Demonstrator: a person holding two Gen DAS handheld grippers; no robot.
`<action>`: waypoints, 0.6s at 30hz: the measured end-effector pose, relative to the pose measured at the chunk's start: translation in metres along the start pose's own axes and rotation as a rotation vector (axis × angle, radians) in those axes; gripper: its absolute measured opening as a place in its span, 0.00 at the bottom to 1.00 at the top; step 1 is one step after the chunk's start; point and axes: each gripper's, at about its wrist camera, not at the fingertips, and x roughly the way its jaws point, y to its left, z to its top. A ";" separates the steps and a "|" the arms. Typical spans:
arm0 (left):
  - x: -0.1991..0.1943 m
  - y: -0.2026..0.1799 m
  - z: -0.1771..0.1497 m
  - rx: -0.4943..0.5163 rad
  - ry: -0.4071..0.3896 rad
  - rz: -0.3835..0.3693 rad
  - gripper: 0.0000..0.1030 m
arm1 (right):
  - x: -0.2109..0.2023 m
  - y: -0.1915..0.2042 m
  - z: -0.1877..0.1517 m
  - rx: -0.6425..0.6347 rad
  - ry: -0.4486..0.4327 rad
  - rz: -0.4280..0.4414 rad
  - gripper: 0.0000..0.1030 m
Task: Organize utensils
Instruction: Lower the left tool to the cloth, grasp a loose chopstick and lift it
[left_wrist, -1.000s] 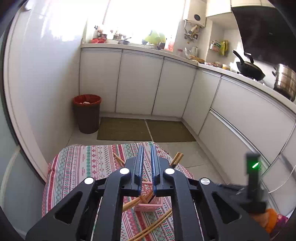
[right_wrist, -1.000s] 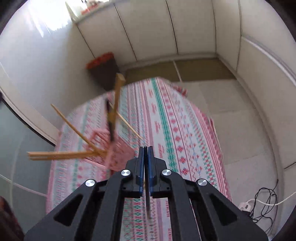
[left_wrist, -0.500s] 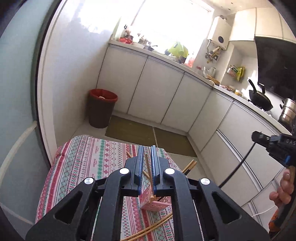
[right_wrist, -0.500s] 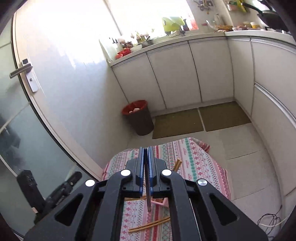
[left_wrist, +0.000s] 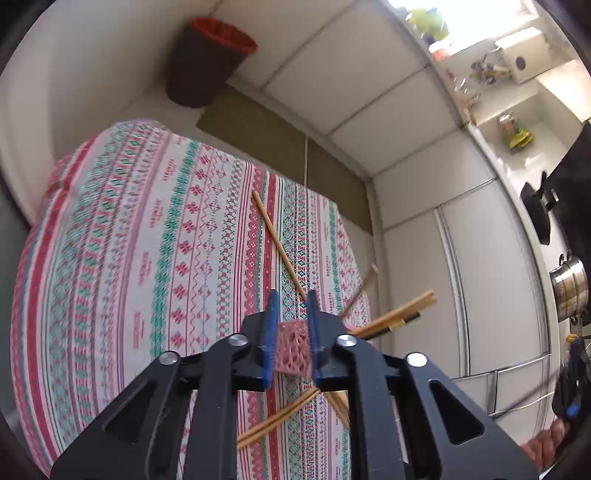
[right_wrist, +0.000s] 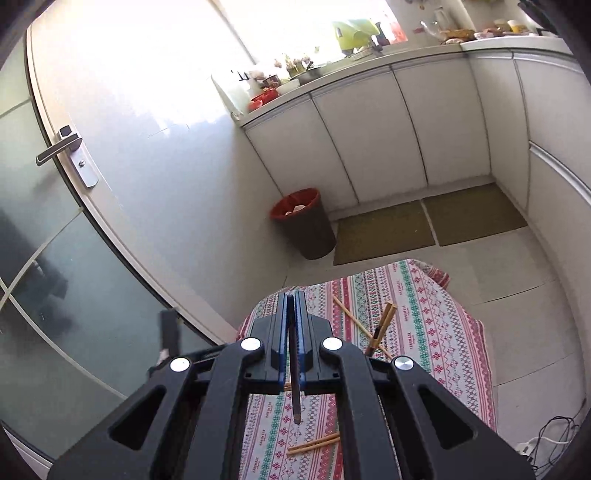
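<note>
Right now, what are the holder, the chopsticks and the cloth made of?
Holder: pink, matte, openwork lattice; looks like moulded plastic. Chopsticks: tan, straight, dull; likely bamboo or wood. Cloth: woven-look fabric with striped pattern, draping over the table edge.

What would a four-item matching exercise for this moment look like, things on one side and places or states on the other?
Things:
1. pink holder
2. dark chopstick
3. lone chopstick
4. bin

Places or states:
A. standing on the floor by the cabinets
B. lying flat on the tablecloth
C. between the fingers of the left gripper
D. pinched in the closed right gripper

Pairs: 1-C, 2-D, 3-B, 4-A
</note>
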 end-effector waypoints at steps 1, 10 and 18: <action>0.015 -0.002 0.014 0.008 0.033 0.006 0.24 | 0.000 0.001 0.002 -0.005 -0.002 0.004 0.04; 0.177 -0.007 0.102 0.075 0.290 0.215 0.37 | 0.021 -0.004 0.053 -0.055 -0.023 0.045 0.04; 0.242 -0.011 0.111 0.188 0.303 0.384 0.16 | 0.058 -0.022 0.071 -0.073 -0.012 0.032 0.04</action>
